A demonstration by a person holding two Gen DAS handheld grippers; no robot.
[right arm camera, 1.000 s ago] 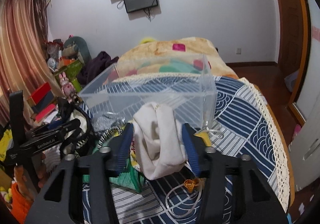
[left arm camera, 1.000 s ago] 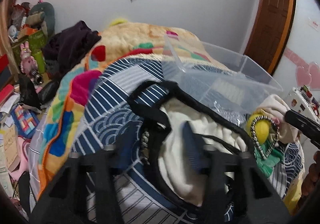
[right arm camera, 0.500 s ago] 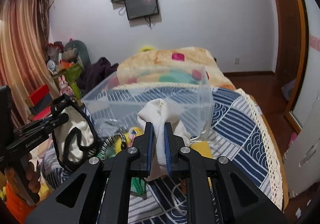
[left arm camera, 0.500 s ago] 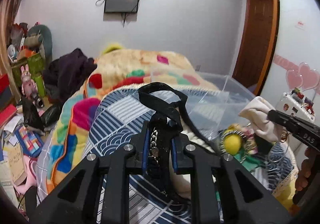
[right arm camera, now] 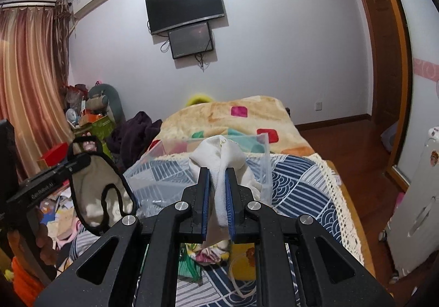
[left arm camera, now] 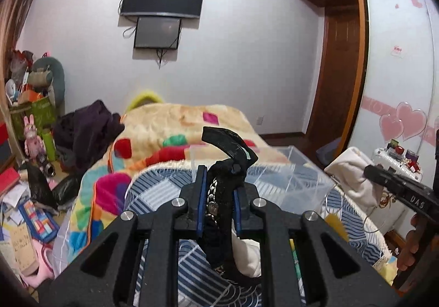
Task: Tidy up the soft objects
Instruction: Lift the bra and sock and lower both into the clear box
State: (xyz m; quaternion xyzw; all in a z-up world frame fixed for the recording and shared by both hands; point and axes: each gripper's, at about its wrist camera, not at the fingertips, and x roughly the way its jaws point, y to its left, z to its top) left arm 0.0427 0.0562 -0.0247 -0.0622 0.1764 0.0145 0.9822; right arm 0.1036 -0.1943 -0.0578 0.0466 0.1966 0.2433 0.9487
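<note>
My left gripper (left arm camera: 218,183) is shut on the black strap of a cream bag with black trim (left arm camera: 223,197) and holds it lifted above the bed; the bag hangs in the right wrist view (right arm camera: 96,191). My right gripper (right arm camera: 218,183) is shut on a white cloth (right arm camera: 219,158), held up in front of the clear plastic bin (right arm camera: 170,175). The cloth also shows in the left wrist view (left arm camera: 351,169). The bin (left arm camera: 288,183) stands on the blue patterned bedspread (right arm camera: 299,186).
A green, yellow and floral pile of soft things (right arm camera: 203,255) lies under my right gripper. A colourful blanket (left arm camera: 170,128) and dark clothes (left arm camera: 85,131) lie at the far end of the bed. Clutter fills the floor at left (left arm camera: 24,211).
Both grippers closed from open, the left on the bag strap and the right on the white cloth. Both have since risen, lifting their items off the bed.
</note>
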